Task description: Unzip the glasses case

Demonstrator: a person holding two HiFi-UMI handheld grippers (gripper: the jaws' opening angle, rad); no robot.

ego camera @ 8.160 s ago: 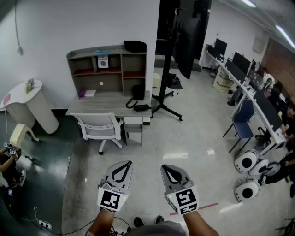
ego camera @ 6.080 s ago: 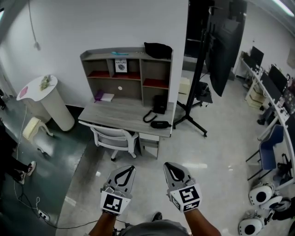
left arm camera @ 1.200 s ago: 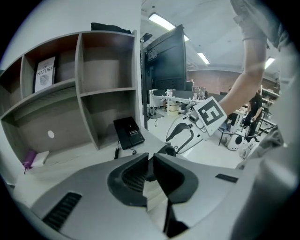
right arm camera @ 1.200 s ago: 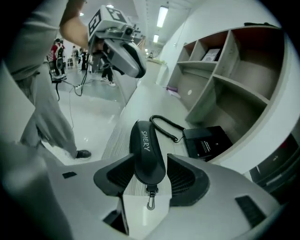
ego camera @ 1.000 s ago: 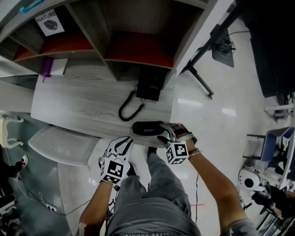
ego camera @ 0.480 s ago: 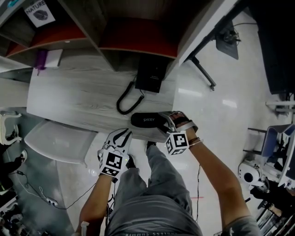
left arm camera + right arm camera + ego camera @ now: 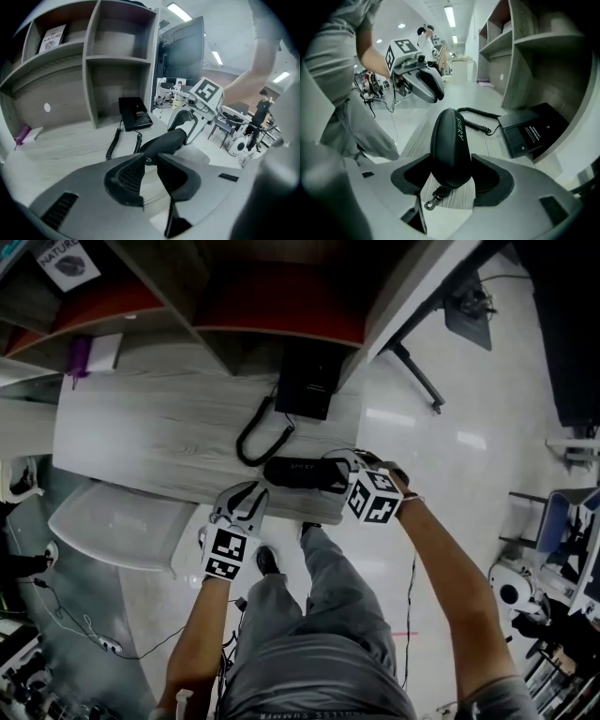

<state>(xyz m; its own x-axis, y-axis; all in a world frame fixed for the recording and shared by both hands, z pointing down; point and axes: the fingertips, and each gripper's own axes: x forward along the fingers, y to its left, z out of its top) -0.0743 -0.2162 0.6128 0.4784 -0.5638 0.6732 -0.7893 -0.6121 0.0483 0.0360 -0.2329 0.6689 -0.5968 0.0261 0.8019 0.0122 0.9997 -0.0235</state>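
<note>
I had the glasses case [image 7: 300,472] lying lengthwise near the front edge of the desk [image 7: 141,442], just in front of the phone [image 7: 309,381] and its coiled cord [image 7: 255,437]. My right gripper [image 7: 339,470] was clamped across the case's right end, a jaw pressing on each rounded flank. From that gripper's own view the case filled the whole gap between the jaws. The small metal zipper pull [image 7: 432,199] dangled from the near tip, just below the shell.

My left gripper [image 7: 251,491] sat at the desk's front edge, near the case's left end but apart from it. Its jaws had just been opening. They stood slightly parted with nothing between them, and the case lay beyond their tips.

I judged the case to be light, with a stiff, smooth, curved shell. That shape would be easy to squeeze out of a grip, and easy to skid across the wood if pulled without a hold. Gripping it across the width at one end, as my right gripper did, looked like the sound way to pin it.

The pull tab seemed the only place to take the zipper. It was thin and loose, so it would need a fine pinch at the very fingertips. It also hung at the end my right gripper already held, so I reckoned the left would have to come round to reach it.
</note>
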